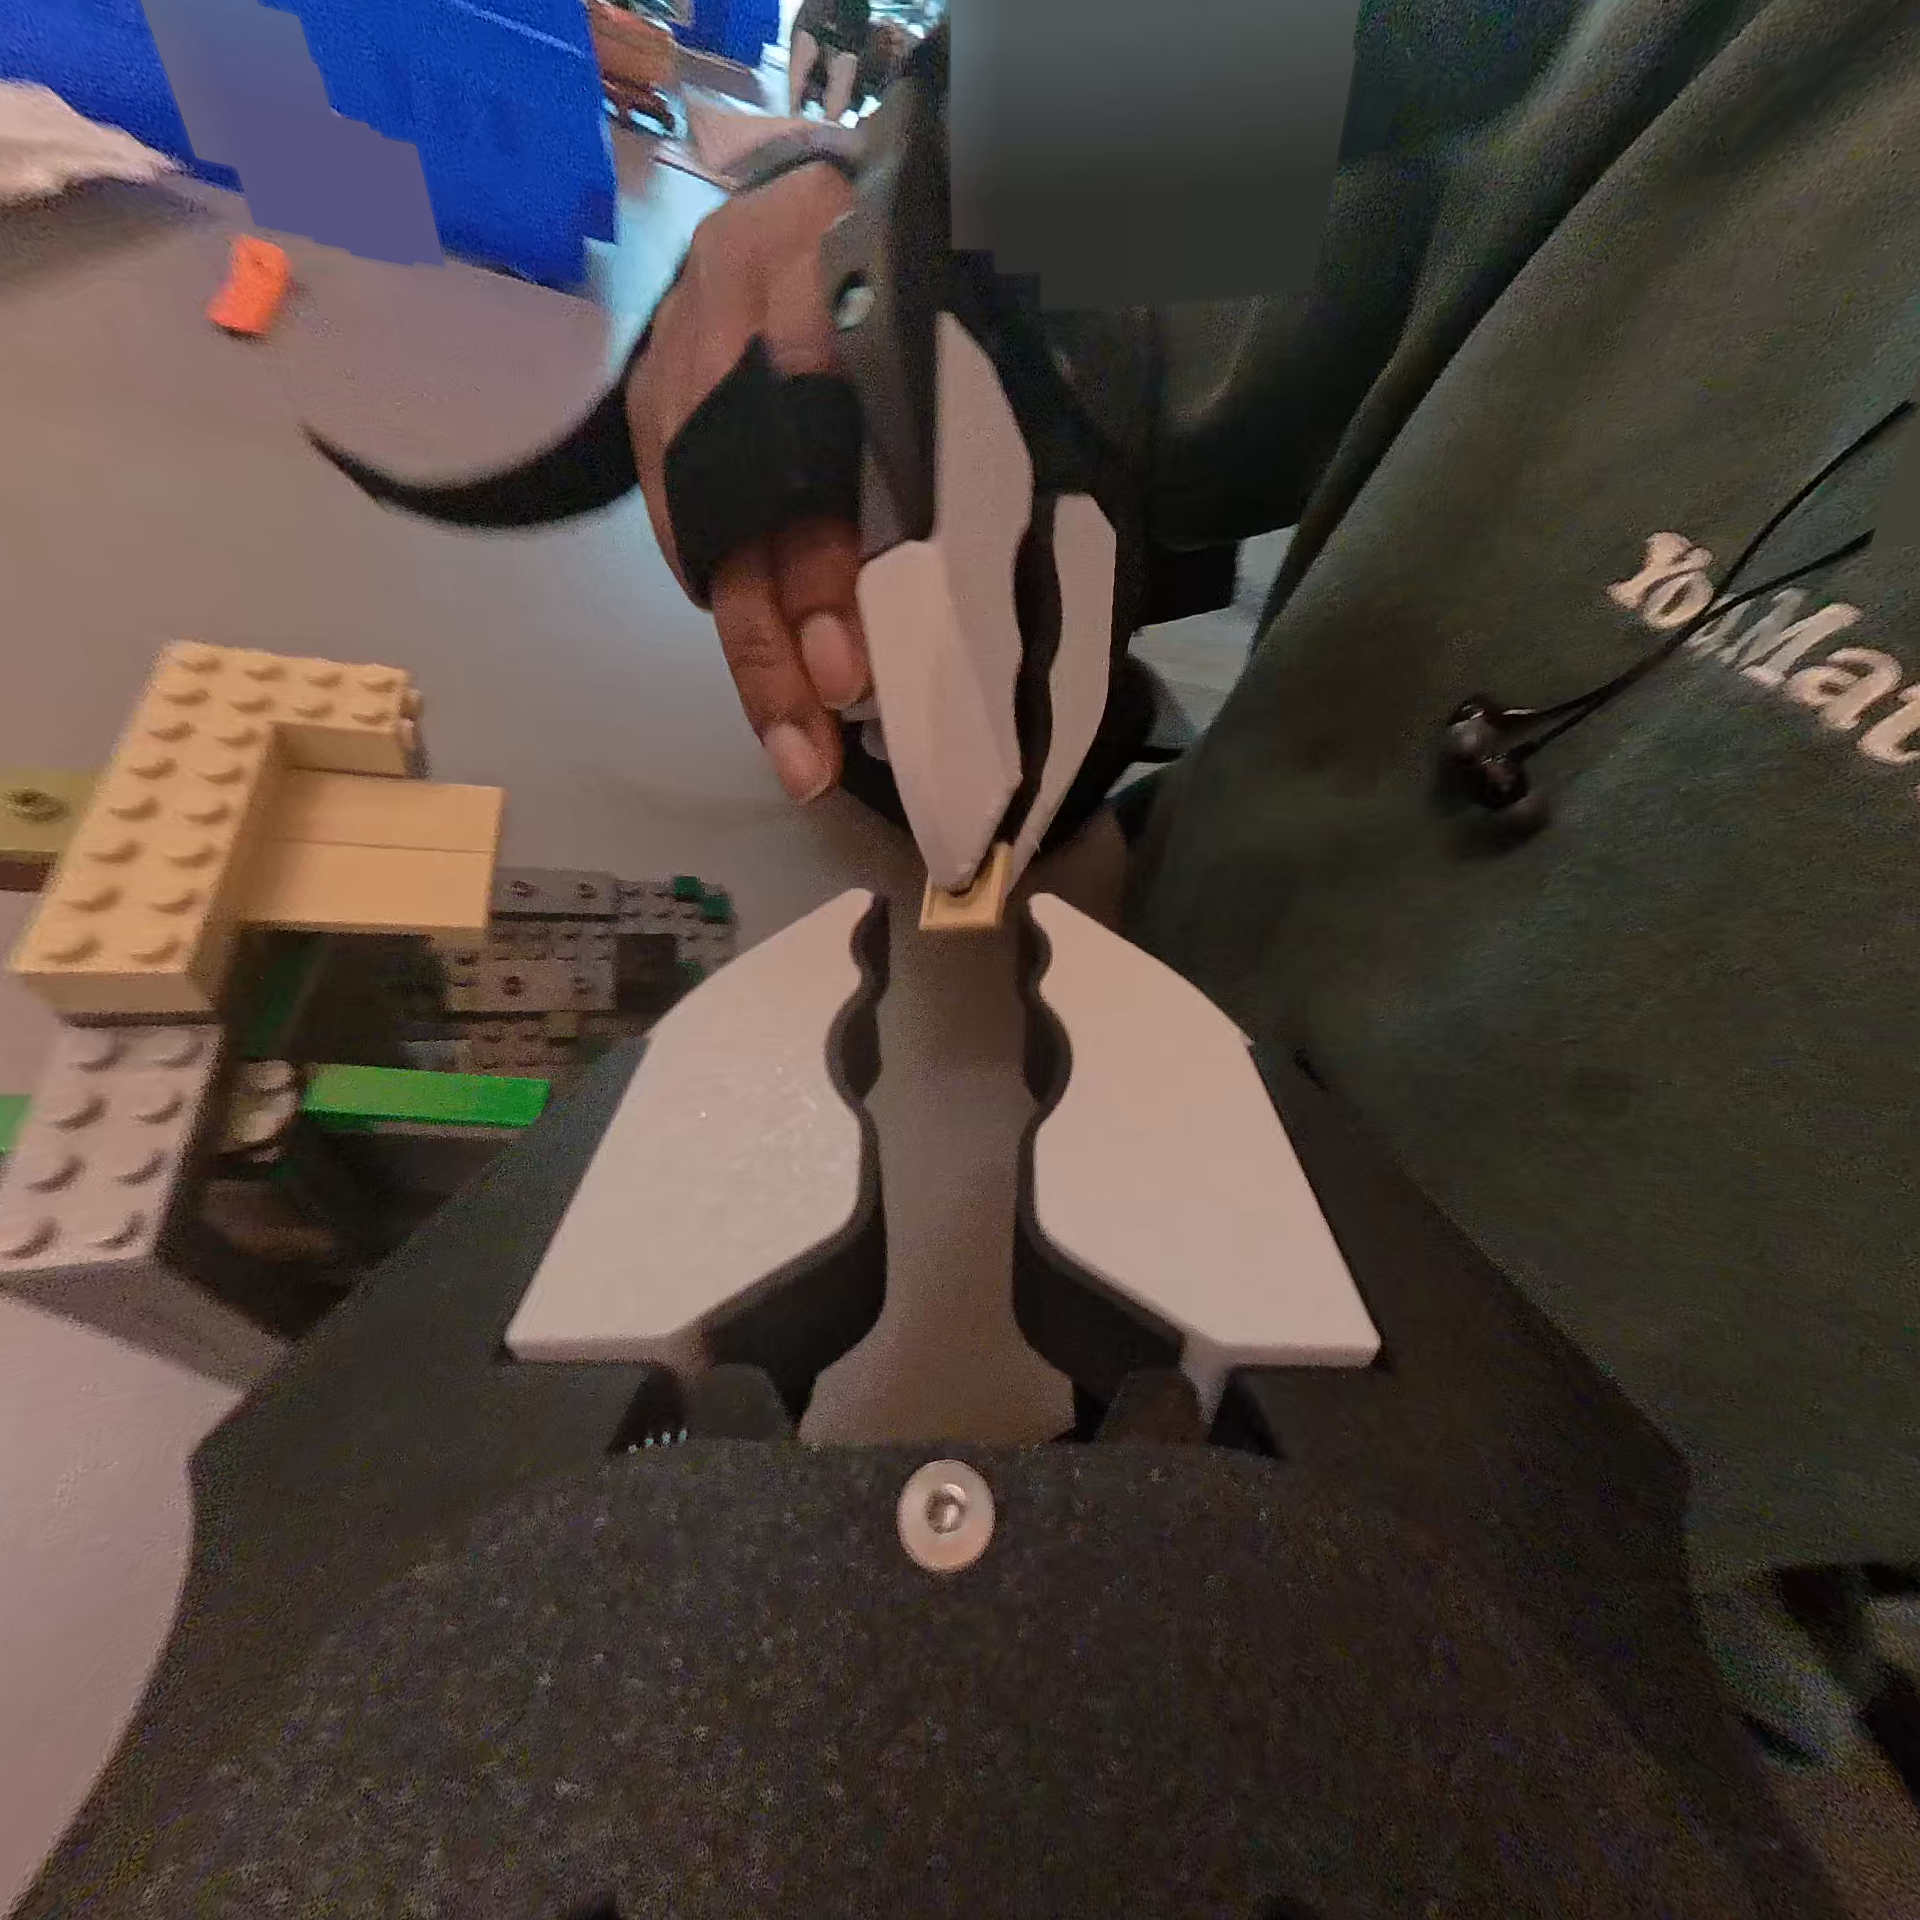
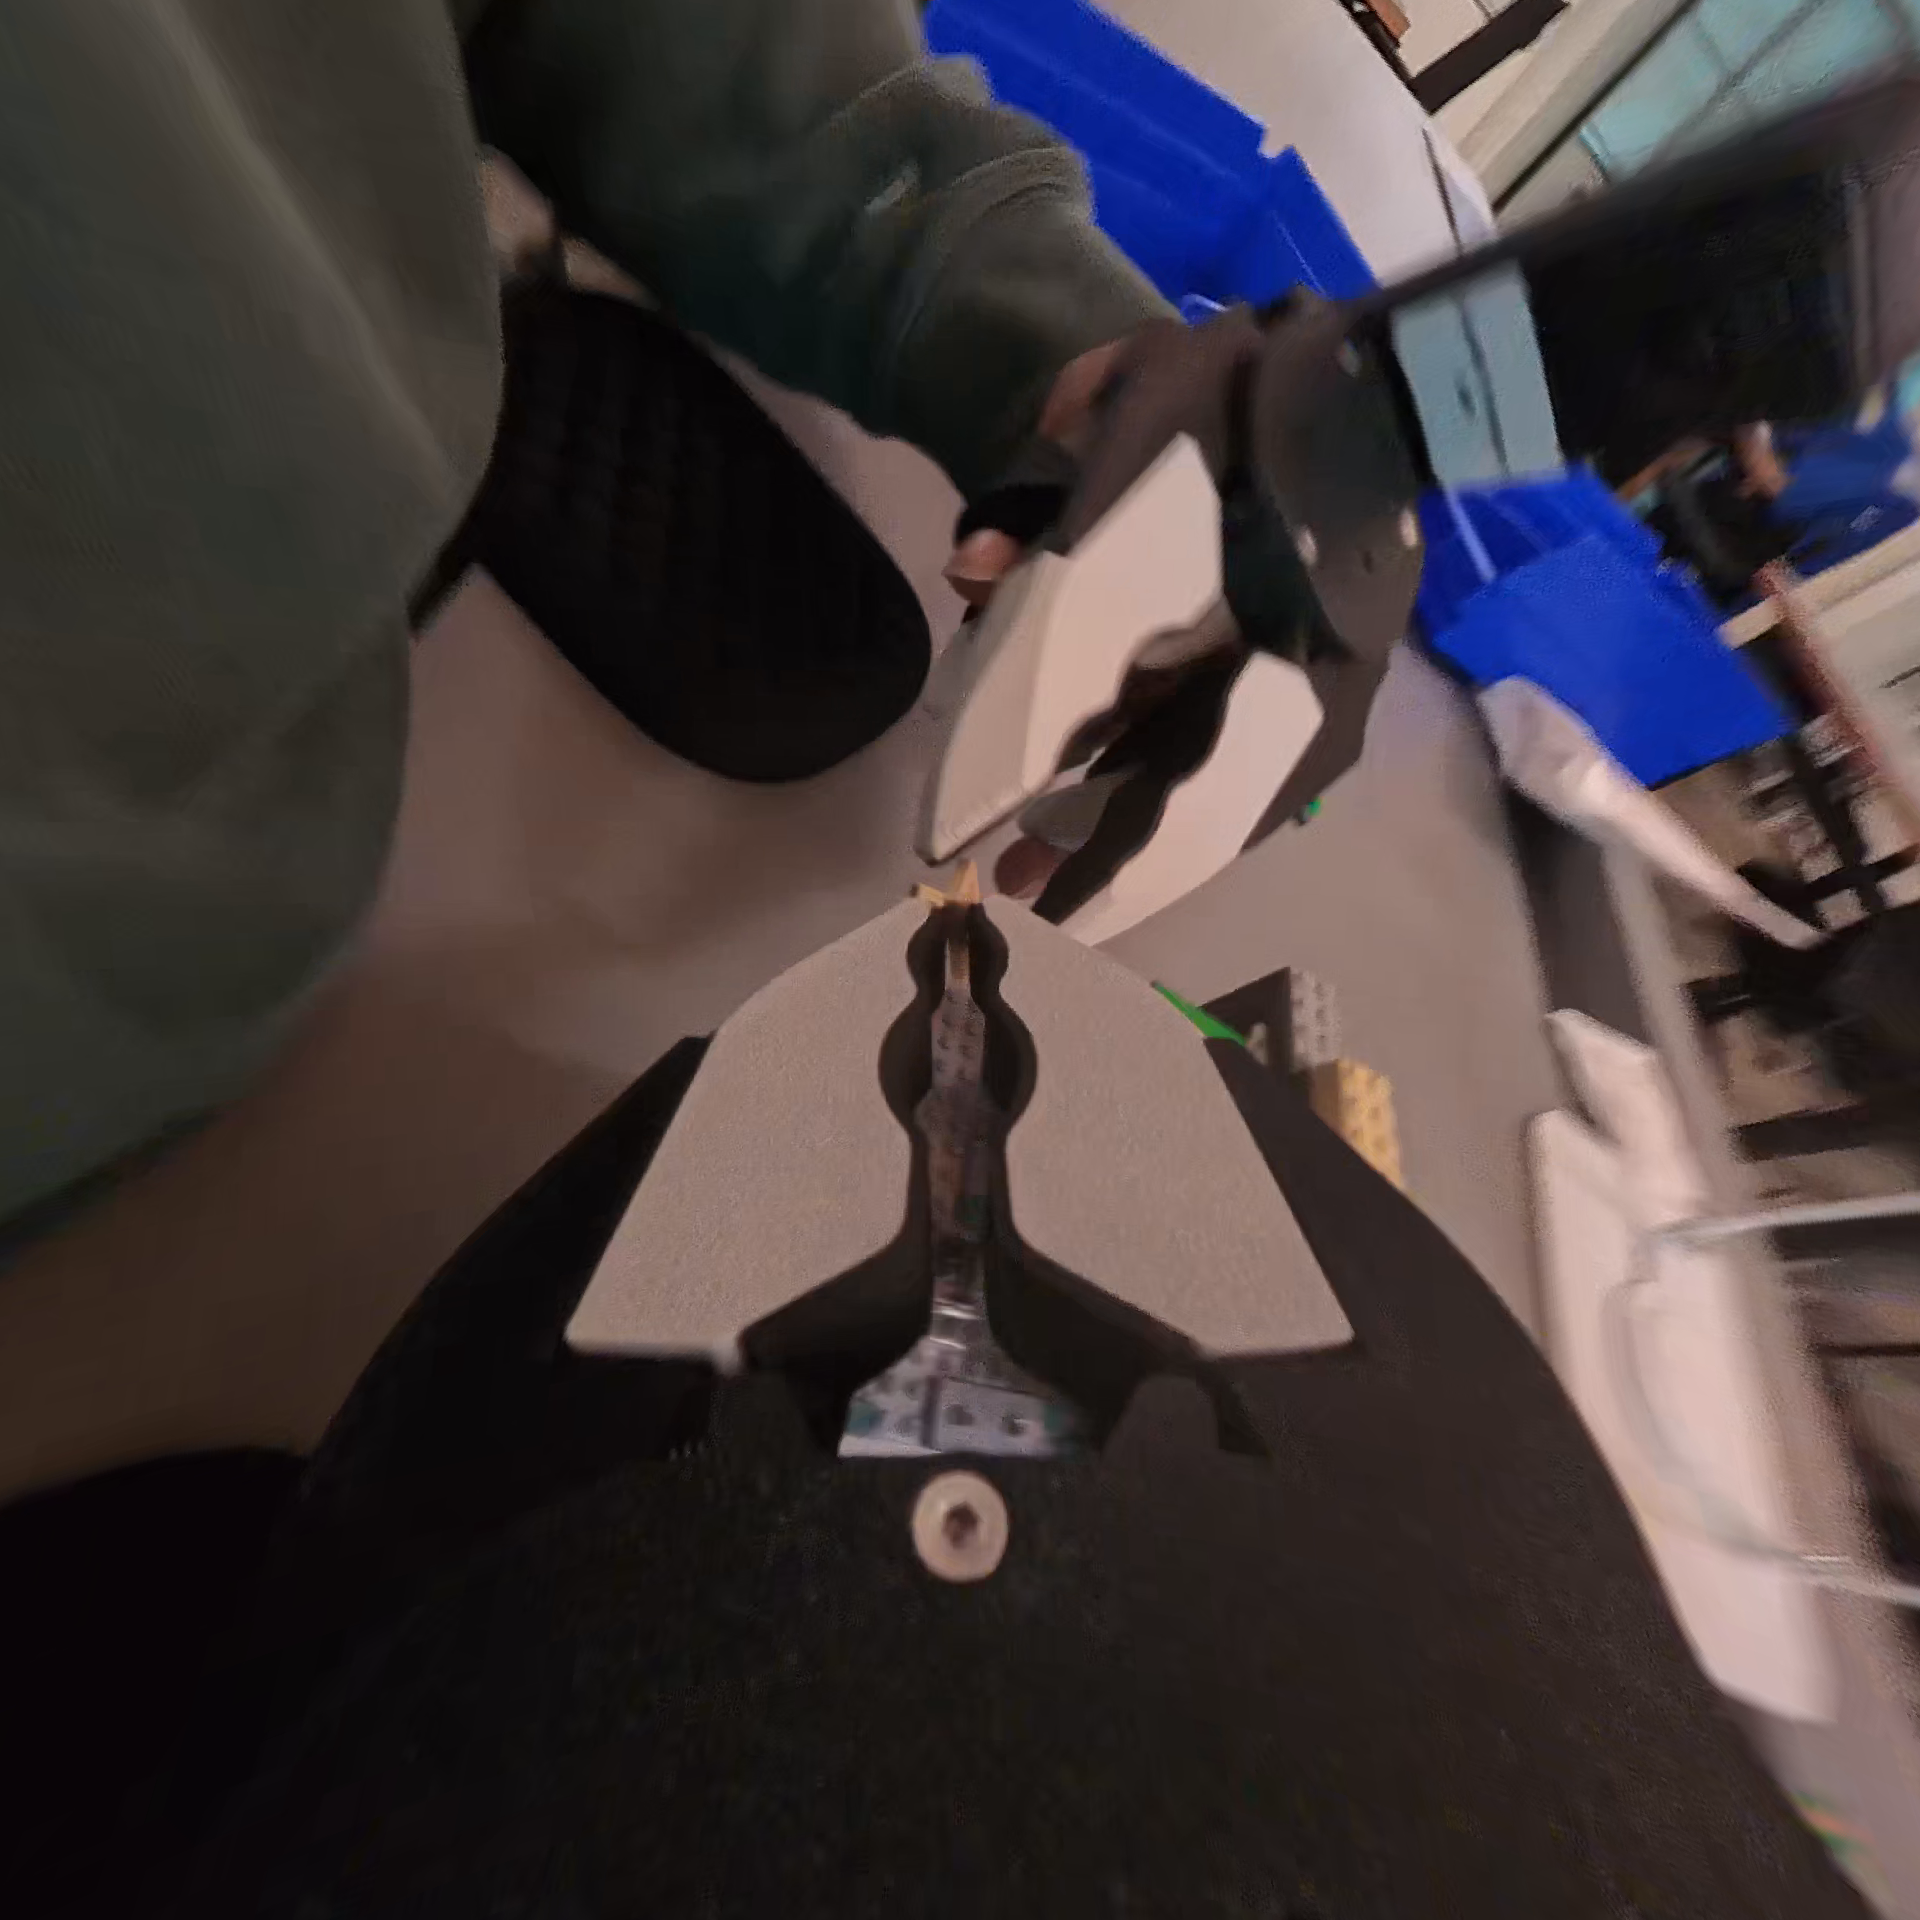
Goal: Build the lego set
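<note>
In the left wrist view my left gripper (image 1: 956, 914) is open, its fingers spread either side of a small tan brick (image 1: 961, 910) without touching it. My right gripper (image 1: 992, 868) comes down from above, shut on that brick's top. In the right wrist view my right gripper (image 2: 948, 916) is shut on the tan brick (image 2: 956, 891) at its tips, and the open left gripper (image 2: 1003, 883) faces it closely. The partly built lego model stands at the left, with a tan L-shaped plate (image 1: 197, 810) on top, grey bricks (image 1: 94, 1143) and a green plate (image 1: 426, 1096).
An orange brick (image 1: 249, 283) lies on the grey table (image 1: 364, 561) far left. Blue bins (image 1: 488, 125) stand at the back and show in the right wrist view (image 2: 1590, 613). The person's green sweatshirt (image 1: 1558, 935) fills the right. The model's edge (image 2: 1340, 1060) shows right of my right gripper. The grippers are tip to tip, or close to it. About 8 centimetres separates my left fingertips from the green plate (image 1: 426, 1096).
</note>
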